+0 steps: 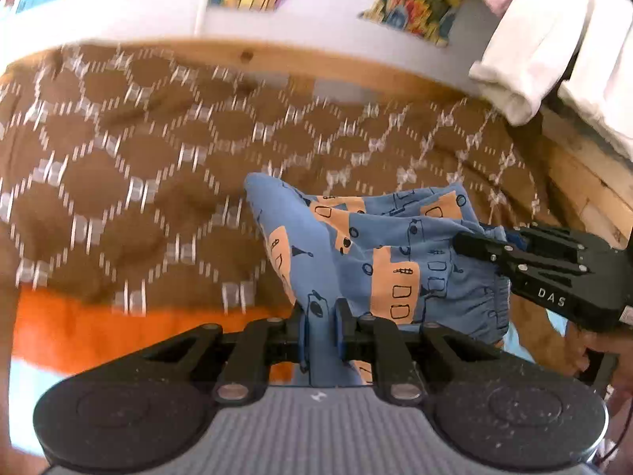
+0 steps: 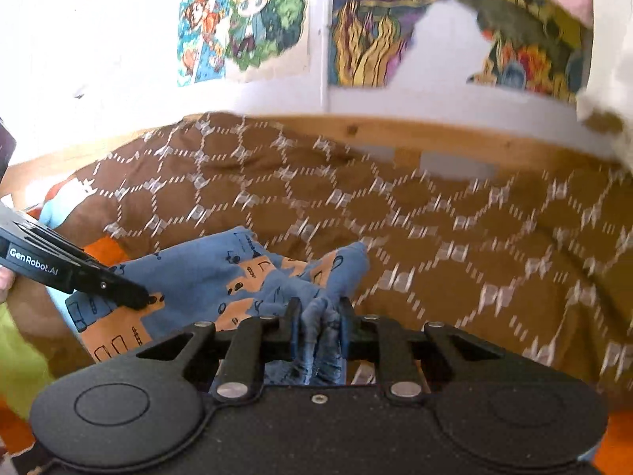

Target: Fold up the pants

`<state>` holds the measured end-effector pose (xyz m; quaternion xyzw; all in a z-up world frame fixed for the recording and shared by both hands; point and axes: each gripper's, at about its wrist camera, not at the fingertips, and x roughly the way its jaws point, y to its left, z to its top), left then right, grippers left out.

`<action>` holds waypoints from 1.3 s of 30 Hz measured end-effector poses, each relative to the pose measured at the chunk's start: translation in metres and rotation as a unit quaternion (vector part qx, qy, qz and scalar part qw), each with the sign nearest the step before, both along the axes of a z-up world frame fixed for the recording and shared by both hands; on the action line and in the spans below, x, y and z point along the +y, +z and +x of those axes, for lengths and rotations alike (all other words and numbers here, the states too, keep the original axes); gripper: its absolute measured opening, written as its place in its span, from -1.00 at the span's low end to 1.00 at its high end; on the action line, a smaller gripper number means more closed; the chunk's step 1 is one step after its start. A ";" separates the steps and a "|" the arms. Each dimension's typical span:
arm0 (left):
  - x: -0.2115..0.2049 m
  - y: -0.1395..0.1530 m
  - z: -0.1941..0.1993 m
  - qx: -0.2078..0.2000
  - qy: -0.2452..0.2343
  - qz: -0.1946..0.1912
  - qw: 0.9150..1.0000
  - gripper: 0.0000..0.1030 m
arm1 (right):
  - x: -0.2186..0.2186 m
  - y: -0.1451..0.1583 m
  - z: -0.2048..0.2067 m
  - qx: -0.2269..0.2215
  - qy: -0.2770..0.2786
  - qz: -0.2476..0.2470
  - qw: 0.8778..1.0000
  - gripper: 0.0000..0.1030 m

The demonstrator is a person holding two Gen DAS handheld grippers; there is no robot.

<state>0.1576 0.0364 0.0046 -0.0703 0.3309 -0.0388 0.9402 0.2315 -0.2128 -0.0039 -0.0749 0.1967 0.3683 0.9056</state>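
Small blue pants (image 1: 379, 245) with orange blocks and dark line drawings hang bunched above the brown patterned bedspread (image 1: 118, 166). My left gripper (image 1: 321, 308) is shut on a fold of the blue cloth, which runs down between its fingers. My right gripper (image 1: 461, 243) comes in from the right in the left wrist view and pinches the pants near the elastic waistband. In the right wrist view my right gripper (image 2: 316, 310) is shut on gathered blue cloth of the pants (image 2: 205, 277), and my left gripper (image 2: 144, 299) bites the pants from the left.
A wooden bed frame (image 2: 435, 134) runs along the white wall with colourful posters (image 2: 245, 19). White and pink cloths (image 1: 554, 39) hang at the upper right. An orange sheet (image 1: 99, 324) shows at the bedspread's near edge. A hand (image 1: 593, 352) holds the right gripper's handle.
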 end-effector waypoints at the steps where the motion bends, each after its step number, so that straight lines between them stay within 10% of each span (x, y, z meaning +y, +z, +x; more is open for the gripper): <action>1: -0.001 0.003 0.006 -0.009 -0.002 0.005 1.000 -0.70 | 0.001 0.005 0.006 -0.010 0.000 -0.003 1.000 -0.63; 10: 0.018 0.009 0.067 -0.069 0.041 0.023 0.997 -0.70 | 0.039 0.039 0.088 -0.056 0.019 -0.001 0.998 -0.62; 18: 0.043 -0.043 0.113 0.026 0.063 0.012 0.998 -0.67 | 0.064 -0.020 0.138 0.021 0.005 -0.046 0.999 -0.53; 21: 0.044 -0.045 0.110 0.023 0.059 0.017 0.998 -0.59 | 0.054 -0.026 0.148 0.045 -0.019 -0.022 0.999 -0.20; 32: 0.044 -0.038 0.093 0.020 0.098 0.058 0.993 0.33 | 0.033 -0.024 0.126 -0.001 -0.085 -0.022 0.996 0.86; 39: 0.023 -0.015 0.073 -0.028 0.112 0.098 0.989 0.90 | 0.028 -0.009 0.086 -0.042 -0.112 0.017 0.993 0.98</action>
